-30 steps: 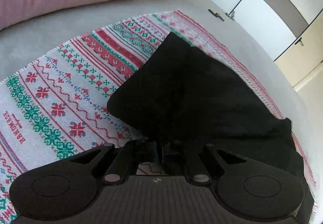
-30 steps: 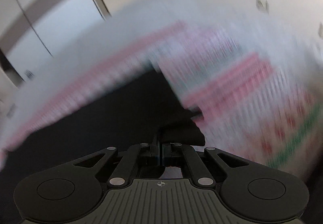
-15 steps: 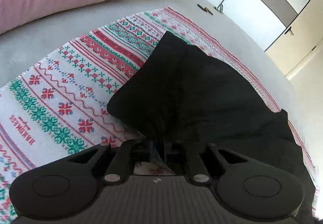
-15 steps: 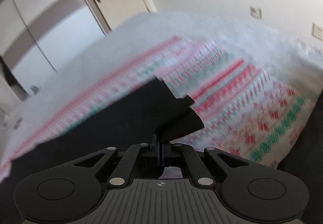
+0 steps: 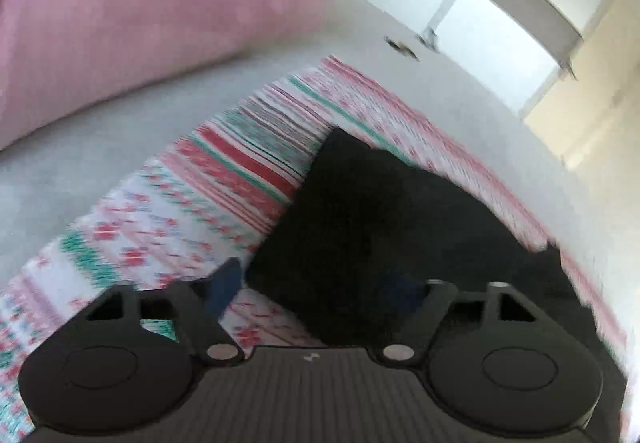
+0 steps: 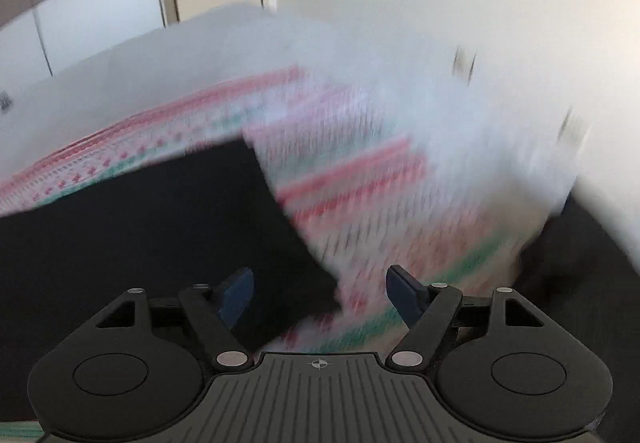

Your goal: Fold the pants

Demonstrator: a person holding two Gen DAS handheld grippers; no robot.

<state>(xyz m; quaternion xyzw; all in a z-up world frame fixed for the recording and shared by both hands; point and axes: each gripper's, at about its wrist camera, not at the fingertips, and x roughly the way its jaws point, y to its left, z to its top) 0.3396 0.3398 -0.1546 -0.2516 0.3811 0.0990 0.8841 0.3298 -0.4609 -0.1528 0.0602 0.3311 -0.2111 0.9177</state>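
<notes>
We see both grippers, left gripper [image 5: 316, 289] and right gripper [image 6: 320, 289], opening, released above the black pants [image 5: 372, 219] on the patterned cloth [image 5: 168, 227].

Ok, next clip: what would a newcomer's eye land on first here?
The black folded pants lying on the red-and-green patterned woven cloth in the middle of the left wrist view. Then the big pink pillow at upper left, and the right hand-held gripper, its jaws opening over the pants' corner.
</notes>
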